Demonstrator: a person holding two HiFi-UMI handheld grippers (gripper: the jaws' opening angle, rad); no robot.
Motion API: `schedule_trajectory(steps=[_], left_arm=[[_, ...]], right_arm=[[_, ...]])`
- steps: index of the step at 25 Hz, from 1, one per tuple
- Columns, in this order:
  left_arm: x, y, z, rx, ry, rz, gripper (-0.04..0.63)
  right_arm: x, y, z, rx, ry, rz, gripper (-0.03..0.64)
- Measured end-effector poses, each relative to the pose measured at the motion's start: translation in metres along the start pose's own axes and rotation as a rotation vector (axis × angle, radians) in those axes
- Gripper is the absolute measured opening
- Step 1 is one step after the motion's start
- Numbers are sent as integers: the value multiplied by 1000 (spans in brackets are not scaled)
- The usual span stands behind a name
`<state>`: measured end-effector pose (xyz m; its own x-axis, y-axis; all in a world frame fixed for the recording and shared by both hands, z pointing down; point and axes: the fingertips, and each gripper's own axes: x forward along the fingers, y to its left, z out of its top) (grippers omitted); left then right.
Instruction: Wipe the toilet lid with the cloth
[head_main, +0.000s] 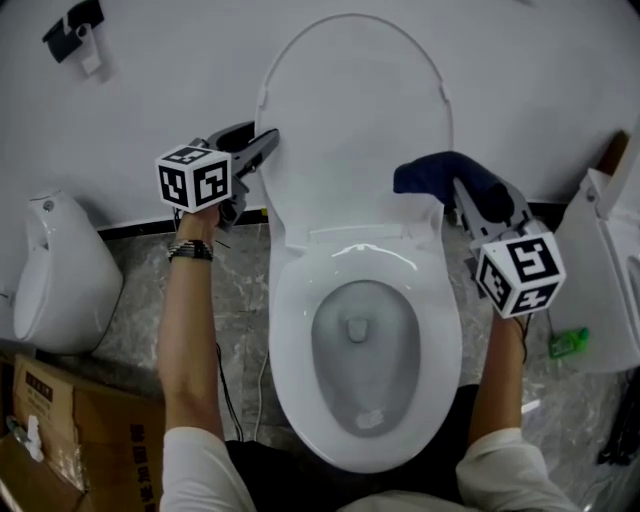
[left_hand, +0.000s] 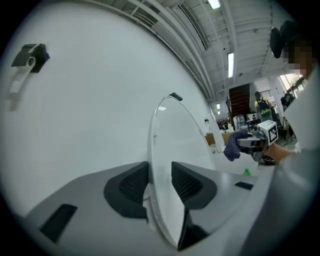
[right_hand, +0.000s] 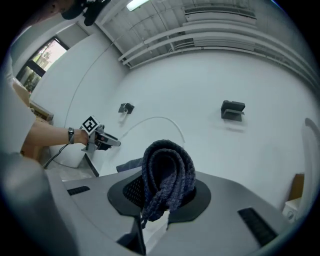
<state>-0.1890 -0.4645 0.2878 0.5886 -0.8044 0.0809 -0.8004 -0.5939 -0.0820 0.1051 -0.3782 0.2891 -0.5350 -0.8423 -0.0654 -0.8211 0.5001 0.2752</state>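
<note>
The white toilet lid (head_main: 350, 120) stands raised against the wall, above the open bowl (head_main: 290, 330). My left gripper (head_main: 266, 144) is at the lid's left edge; in the left gripper view the lid's edge (left_hand: 167, 140) fills the gap between the two black pads (left_hand: 131, 186), which press on it. My right gripper (head_main: 455, 192) is at the lid's right edge, shut on a dark blue cloth (head_main: 430, 172). In the right gripper view the folded cloth (right_hand: 167, 172) bulges out above the jaws, and the left gripper (right_hand: 102, 141) shows far off beside the lid (right_hand: 176, 127).
A white urinal-like fixture (head_main: 50, 270) stands at the left, with a cardboard box (head_main: 70, 430) in front of it. Another white fixture (head_main: 605, 270) and a small green item (head_main: 568, 343) are on the floor at the right. A black fitting (head_main: 72, 25) hangs on the wall.
</note>
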Motion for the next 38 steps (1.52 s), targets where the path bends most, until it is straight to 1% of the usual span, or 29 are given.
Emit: schedule_trajectory(steps=[2, 5, 7, 8, 11, 14, 16, 18, 20, 23, 25, 26, 29, 31, 33, 34, 36, 38], left_arm=[[-5, 2, 2, -7, -14, 37, 112], [-16, -3, 6, -3, -40, 49, 81], [-25, -12, 10, 5, -58, 36, 77], [-30, -17, 12, 6, -71, 28, 74], [-52, -35, 17, -10, -130, -2, 67], [-76, -58, 20, -10, -189, -35, 67], [-90, -73, 21, 11, -190, -54, 67], [-102, -87, 19, 40, -167, -71, 69], [-112, -99, 14, 75, -158, -90, 69], [-125, -113, 10, 105, -137, -106, 72], [-134, -122, 7, 109, -128, -125, 77], [-138, -126, 5, 103, -132, -138, 81], [-151, -142, -5, 71, -153, -196, 101], [-161, -155, -14, 83, -141, -266, 112], [-169, -167, -22, 107, -108, -344, 130], [-172, -171, -24, 120, -93, -367, 136], [-174, -174, -27, 130, -81, -377, 137], [-175, -175, -28, 124, -90, -380, 138]], right_arm=[[-6, -7, 8, -5, -1, -22, 89], [-14, -16, 16, -32, -7, -55, 89], [-20, -22, 19, -58, 0, -80, 89], [-23, -24, 21, -45, -4, -81, 89], [-32, -30, 32, 38, -46, -70, 89], [-48, -31, 52, 48, -84, -66, 89], [-63, -30, 72, 76, -131, -46, 89], [-82, -30, 95, 106, -185, -26, 89], [-103, -30, 122, 100, -240, -18, 89], [-132, -42, 144, 90, -299, -51, 89], [-144, -55, 143, 95, -297, -80, 89], [-145, -58, 141, 103, -287, -79, 87], [-140, -57, 131, 132, -239, -40, 89], [-131, -53, 122, 143, -201, -13, 89], [-121, -50, 113, 145, -173, 1, 89], [-116, -49, 110, 151, -167, 6, 89], [-110, -47, 104, 168, -163, 10, 89], [-103, -42, 98, 181, -152, 24, 89]])
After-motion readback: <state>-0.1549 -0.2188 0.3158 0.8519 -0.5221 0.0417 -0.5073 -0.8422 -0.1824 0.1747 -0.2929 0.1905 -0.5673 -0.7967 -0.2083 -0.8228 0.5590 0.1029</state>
